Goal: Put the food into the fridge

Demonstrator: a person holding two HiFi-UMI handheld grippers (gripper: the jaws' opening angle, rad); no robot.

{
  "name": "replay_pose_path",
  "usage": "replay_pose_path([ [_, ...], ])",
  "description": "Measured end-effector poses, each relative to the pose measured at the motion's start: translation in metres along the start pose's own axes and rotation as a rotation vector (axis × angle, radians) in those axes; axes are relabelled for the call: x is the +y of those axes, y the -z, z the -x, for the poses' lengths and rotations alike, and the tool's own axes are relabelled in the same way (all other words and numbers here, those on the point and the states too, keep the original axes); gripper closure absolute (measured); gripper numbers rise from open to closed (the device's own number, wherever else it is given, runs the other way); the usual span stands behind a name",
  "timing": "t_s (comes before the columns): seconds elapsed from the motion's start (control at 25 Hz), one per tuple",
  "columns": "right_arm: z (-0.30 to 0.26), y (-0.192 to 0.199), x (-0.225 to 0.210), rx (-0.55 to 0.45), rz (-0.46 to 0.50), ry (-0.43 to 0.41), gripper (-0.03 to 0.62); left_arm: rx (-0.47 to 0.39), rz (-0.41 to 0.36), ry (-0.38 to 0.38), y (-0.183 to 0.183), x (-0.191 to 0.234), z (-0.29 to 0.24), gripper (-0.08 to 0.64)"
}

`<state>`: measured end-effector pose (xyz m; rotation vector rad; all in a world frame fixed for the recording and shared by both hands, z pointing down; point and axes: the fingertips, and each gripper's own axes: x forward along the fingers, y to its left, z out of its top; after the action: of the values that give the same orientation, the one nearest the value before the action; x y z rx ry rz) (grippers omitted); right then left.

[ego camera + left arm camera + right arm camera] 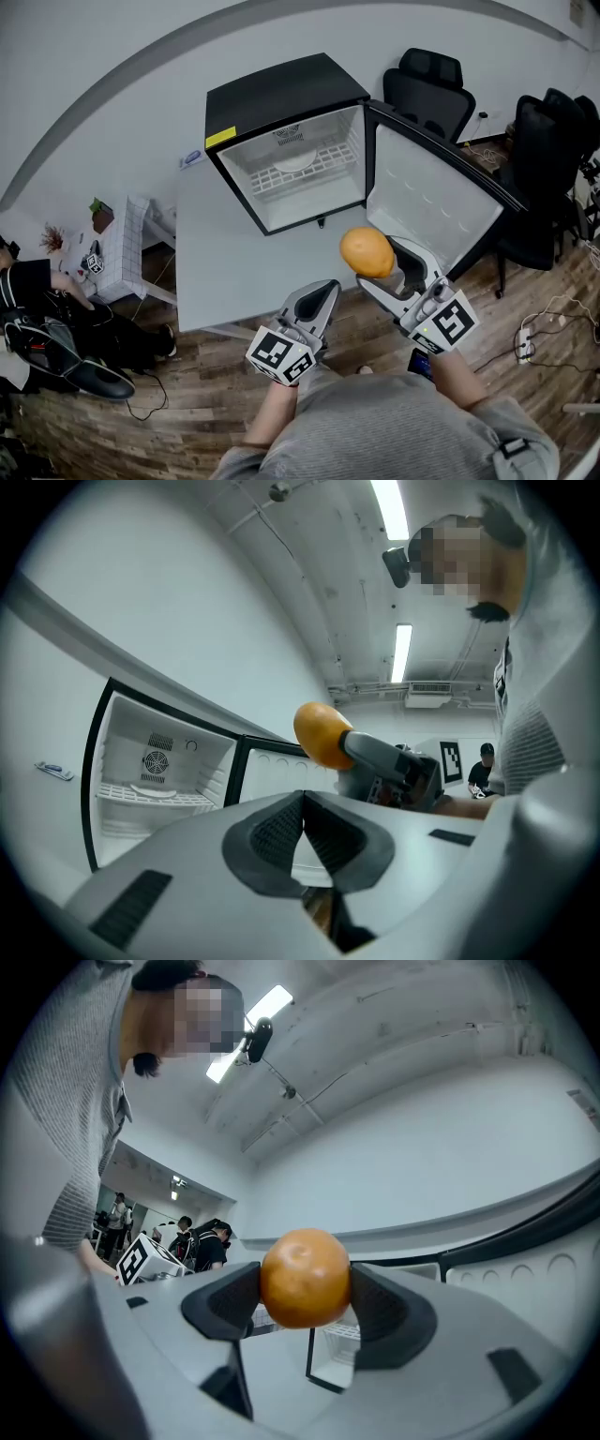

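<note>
The orange [305, 1278] is pinched between the pads of the right gripper [375, 264], one pad on each side. It is held in the air in front of the open fridge [281, 98], with that gripper tilted slightly upward. The left gripper [302, 803] lies level beside it, jaws pressed together on nothing. Only the head view shows the door [427, 197] swung out to the right. Only the left gripper view shows the fan [155, 760] on the fridge's back wall.
</note>
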<state>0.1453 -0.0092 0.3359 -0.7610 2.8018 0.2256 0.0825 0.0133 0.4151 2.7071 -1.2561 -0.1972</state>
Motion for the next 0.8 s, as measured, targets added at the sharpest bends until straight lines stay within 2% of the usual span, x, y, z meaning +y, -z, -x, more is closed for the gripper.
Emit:
replay_pose_path([
  [0.8,-0.0085,0.006,-0.0052,0.026,-0.008,-0.01,0.281,0.001,-0.017,-0.038,-0.0034,0.0068,0.0039,0.549],
])
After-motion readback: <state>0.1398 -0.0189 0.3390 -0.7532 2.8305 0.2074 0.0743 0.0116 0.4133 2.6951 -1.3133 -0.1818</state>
